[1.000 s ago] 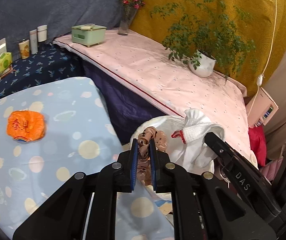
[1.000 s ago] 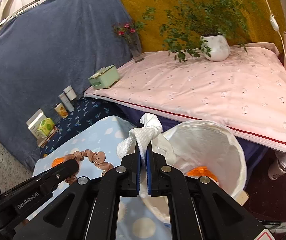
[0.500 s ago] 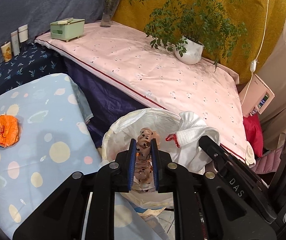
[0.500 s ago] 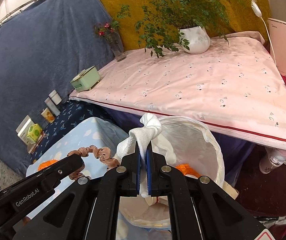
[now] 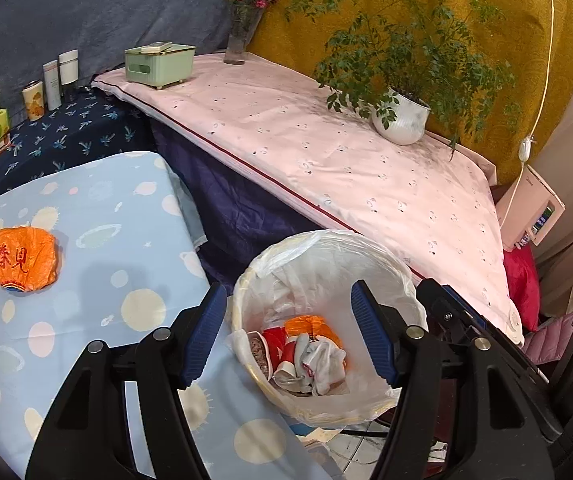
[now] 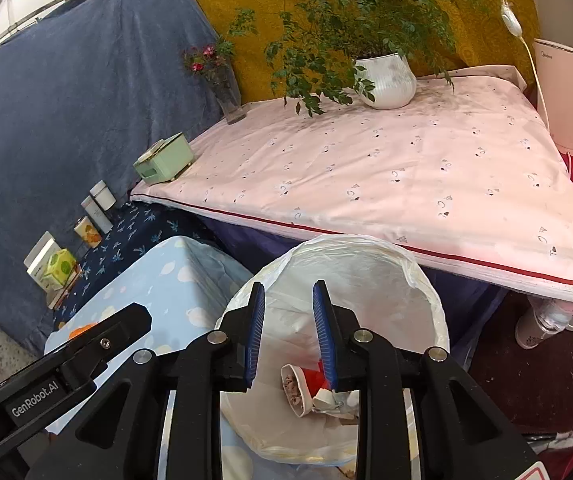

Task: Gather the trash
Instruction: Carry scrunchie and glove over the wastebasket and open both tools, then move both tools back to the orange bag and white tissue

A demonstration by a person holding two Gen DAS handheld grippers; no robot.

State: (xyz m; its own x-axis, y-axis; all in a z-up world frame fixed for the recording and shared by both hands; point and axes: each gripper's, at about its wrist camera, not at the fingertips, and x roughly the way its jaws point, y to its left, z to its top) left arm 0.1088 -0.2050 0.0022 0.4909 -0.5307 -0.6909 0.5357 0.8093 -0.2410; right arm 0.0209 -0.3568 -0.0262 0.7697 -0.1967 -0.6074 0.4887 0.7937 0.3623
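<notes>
We had our left gripper [image 5: 288,334] hanging over the bin [image 5: 400,264], and its jaws had just been opening, with nothing between them. Our right gripper [image 6: 288,334] was over the bin too, right beside the left one. Its jaws had also just been opening, only a little way apart, and they were empty as well. So both were let go.

What could go wrong from here? The bin stood on the floor, tight against the corner of the blue spotted worktop [image 5: 86,280]. If we swung a gripper low on the way back, we could bump the rim and tip the bin over. The thin white bag [image 6: 366,264] in the bin was loose at the top, so a finger could catch it and pull it out.

Inside the bin, down below both grippers, lay a red cup [image 5: 276,342], a white sock [image 5: 324,358] and an orange wrapper [image 5: 310,326]. One more piece of trash was left: a crumpled orange wrapper on the worktop [image 5: 22,258]. It lay well apart from both grippers, far to the left in the left camera's view. The left gripper looked like the nearer one to fetch it.
</notes>
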